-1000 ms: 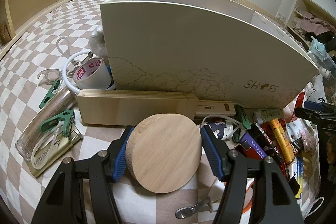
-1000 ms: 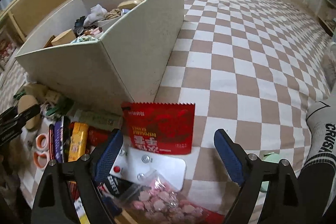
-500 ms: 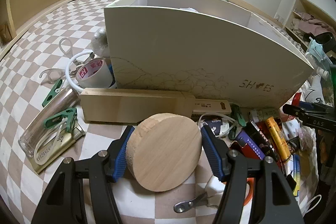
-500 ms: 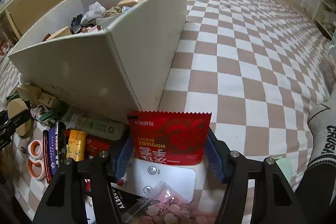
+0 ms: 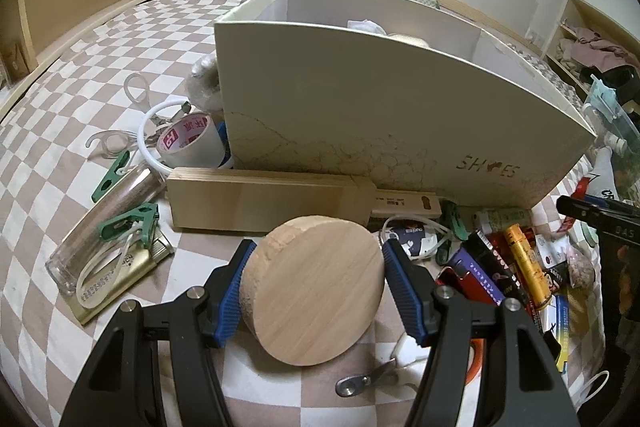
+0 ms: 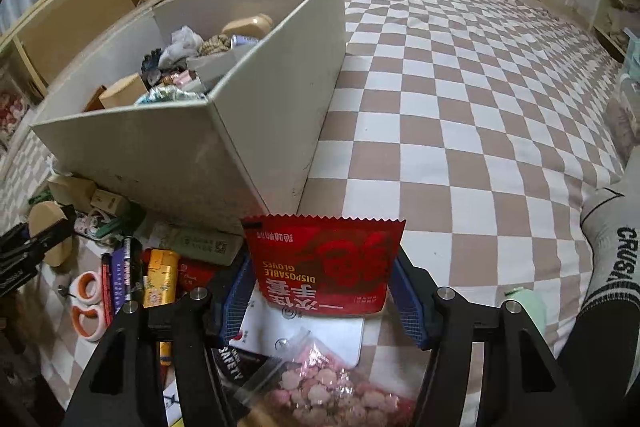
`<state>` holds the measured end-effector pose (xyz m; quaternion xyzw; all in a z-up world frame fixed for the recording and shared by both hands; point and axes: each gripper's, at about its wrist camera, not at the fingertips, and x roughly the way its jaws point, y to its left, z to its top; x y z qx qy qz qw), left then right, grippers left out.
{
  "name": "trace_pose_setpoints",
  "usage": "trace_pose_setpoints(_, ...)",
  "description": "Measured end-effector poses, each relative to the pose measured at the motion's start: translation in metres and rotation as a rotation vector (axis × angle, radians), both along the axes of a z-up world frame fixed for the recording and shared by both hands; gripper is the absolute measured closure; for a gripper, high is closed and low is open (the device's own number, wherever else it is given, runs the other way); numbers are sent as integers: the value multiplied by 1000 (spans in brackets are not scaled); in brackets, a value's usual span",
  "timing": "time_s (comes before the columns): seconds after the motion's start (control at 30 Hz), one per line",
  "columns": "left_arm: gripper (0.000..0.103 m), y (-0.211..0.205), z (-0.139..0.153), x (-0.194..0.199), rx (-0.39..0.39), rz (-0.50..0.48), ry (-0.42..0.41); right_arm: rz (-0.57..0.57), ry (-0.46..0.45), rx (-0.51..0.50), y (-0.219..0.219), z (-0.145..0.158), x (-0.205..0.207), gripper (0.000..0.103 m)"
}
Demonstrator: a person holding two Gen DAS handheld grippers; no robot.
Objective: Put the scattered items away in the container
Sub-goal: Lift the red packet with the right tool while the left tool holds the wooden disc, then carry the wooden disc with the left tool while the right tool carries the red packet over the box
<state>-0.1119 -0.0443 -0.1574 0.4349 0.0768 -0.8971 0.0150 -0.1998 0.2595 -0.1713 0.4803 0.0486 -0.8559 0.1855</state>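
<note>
right tongs [image 6: 322,301] have closed on the glove packet [image 6: 323,264].

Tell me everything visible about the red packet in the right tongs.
The red packet is a flat, glossy sachet with a zigzag top edge, printed "DISPOSABLE GLOVES" upside down to the camera, beside yellow Chinese characters. It stands upright, gripped at both side edges by the right tongs, in front of the container corner, above the clutter.

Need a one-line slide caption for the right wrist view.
Right gripper clamps a red glove packet near the box corner.
</note>
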Motion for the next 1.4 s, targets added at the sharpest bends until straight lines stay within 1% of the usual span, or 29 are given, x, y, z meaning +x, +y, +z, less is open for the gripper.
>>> trace_pose_setpoints(0.23,39,4,6,3,5,-13,7,27,21,-47,1,16,18,39)
trace_pose_setpoints(0.43,39,8,15,4,7,-25,21,76,31,-32,-11,20,30,39)
trace_pose_setpoints(0.57,39,10,24,5,27,-35,37,111,34,-38,-20,23,38,39)
trace_pose_setpoints(0.67,39,12,32,5,48,-41,53,132,49,-66,-27,29,43,39)
trace_pose_setpoints(0.87,39,18,51,4,51,-65,93,167,70,-119,-35,44,49,39)
trace_pose_setpoints(1.0,39,23,62,-1,43,-84,115,190,82,-147,-39,53,50,39)
trace_pose_setpoints(1.1,39,25,70,-4,61,-97,131,201,96,-168,-41,60,49,39)
trace_pose_setpoints(1.4,39,23,93,-33,75,-109,185,201,142,-183,-45,84,32,39)
